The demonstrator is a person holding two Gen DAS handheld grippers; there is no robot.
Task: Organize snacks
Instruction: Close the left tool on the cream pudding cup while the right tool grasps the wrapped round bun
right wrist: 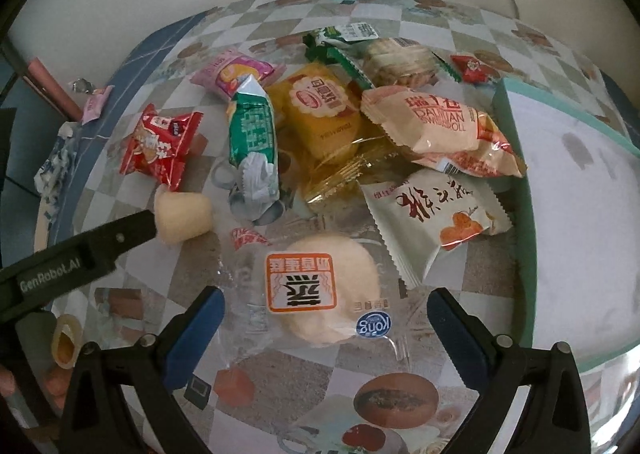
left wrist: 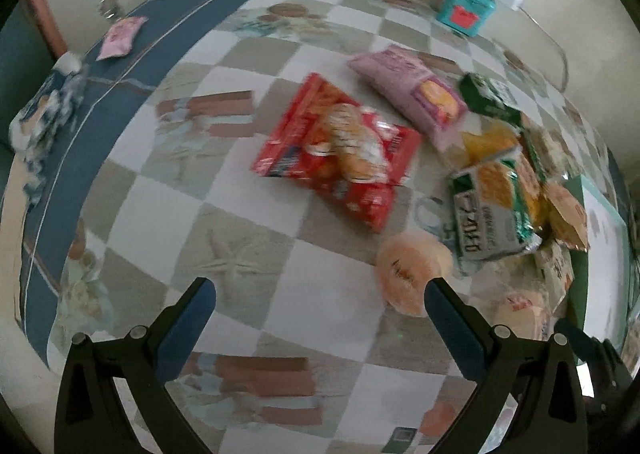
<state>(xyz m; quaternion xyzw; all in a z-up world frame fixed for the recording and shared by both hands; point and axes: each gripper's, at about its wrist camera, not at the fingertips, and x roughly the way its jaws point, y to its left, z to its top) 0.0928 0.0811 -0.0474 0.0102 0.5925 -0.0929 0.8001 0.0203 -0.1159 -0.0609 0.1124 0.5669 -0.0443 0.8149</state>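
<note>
the round steamed cake in clear wrap [right wrist: 320, 290] lies directly in front of my right gripper [right wrist: 326, 306], between its two blue pads, but the pads are wide apart and do not touch it, so this gripper holds nothing. i judge that i am at the step of picking the next snack from the pile, and this cake is the nearest one. beyond it, further from my tool, lie the white packet with the red brush letters [right wrist: 432, 218], the peach swiss roll packet [right wrist: 440, 126], the yellow packet [right wrist: 320, 110] and the green packet [right wrist: 252, 134], all crowded together and partly overlapping. to the right of my tool is the tray with the teal rim [right wrist: 516, 158], its white floor bare; i think the snacks should go there. the next move calls for lowering the pads around the cake and closing gently, because the cake looks soft and the wrap is slippery. my left gripper [left wrist: 320, 310] is also wide open and holds nothing; it hovers over the checked tablecloth [left wrist: 240, 214], with the small wrapped bun [left wrist: 412, 266] just at its right finger and the red packet [left wrist: 340, 146] further ahead. in the right wrist view its finger points to the bun from the left.
</note>
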